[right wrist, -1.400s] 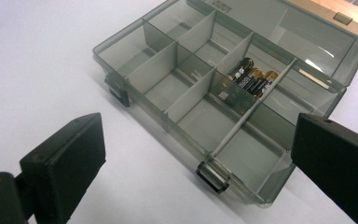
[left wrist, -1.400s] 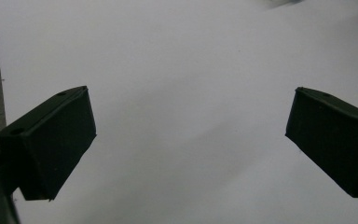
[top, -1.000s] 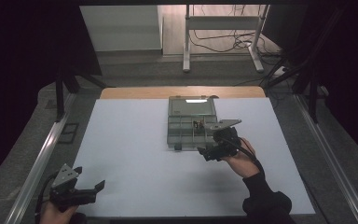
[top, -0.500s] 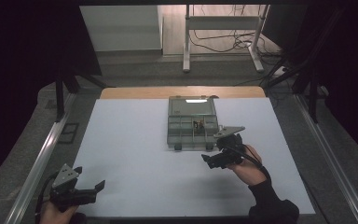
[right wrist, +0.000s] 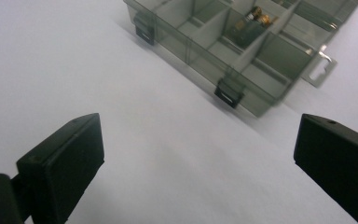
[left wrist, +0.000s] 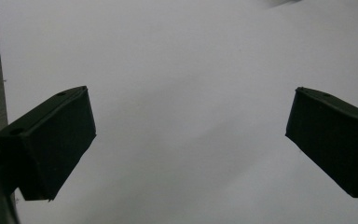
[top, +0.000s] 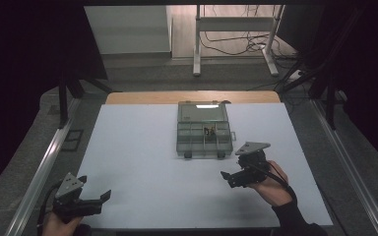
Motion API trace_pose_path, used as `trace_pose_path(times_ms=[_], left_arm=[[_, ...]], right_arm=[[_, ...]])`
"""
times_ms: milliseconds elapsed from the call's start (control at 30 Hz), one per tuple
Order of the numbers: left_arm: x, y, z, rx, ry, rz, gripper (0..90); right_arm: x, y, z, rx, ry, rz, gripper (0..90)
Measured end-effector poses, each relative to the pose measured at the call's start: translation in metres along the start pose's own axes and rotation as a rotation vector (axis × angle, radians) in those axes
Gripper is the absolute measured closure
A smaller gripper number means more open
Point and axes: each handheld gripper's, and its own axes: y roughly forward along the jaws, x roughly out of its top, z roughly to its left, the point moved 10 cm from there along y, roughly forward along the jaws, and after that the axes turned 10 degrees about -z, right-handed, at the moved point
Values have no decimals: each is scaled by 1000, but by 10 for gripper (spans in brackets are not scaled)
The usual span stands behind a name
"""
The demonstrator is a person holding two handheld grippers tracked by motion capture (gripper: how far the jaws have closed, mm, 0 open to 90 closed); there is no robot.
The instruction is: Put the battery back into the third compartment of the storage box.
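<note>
A clear grey compartment box (top: 204, 135) lies open at the middle back of the white table (top: 142, 162), its two black latches facing me. Small brass parts (top: 208, 131) sit in one of its middle compartments. My right gripper (top: 228, 179) hovers in front of the box's right corner, apart from it, jaws open and empty. The right gripper view has the box (right wrist: 242, 51) and the brass parts (right wrist: 257, 15) beyond my open right gripper (right wrist: 196, 135). My left gripper (top: 96, 189) rests at the near left corner, open. In its own view the left gripper (left wrist: 191, 116) holds nothing over bare table.
A metal rail (top: 42, 167) runs along the table's left side and another (top: 347, 162) along the right. Beyond the far wooden edge (top: 192, 97) stands a white frame (top: 236, 29) with cables on the floor.
My right gripper has drawn back from the box toward the near right. The left gripper has stayed put.
</note>
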Motion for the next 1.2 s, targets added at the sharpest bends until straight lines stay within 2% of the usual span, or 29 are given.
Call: trace_pose_path(times_ms=[367, 700, 867, 1200], left_arm=[[0, 0, 0, 0, 0, 0, 18], [0, -1, 0, -7, -5, -8, 17], [1, -1, 0, -6, -5, -8, 17], [1, -1, 0, -16, -15, -18, 13]], right_arm=[[-14, -21, -8, -41, 42, -53, 17], [-30, -34, -12, -63, 28, -53, 17], [-37, -43, -15, -76, 42, -60, 16], [-53, -57, -25, -139, 55, -64, 9]])
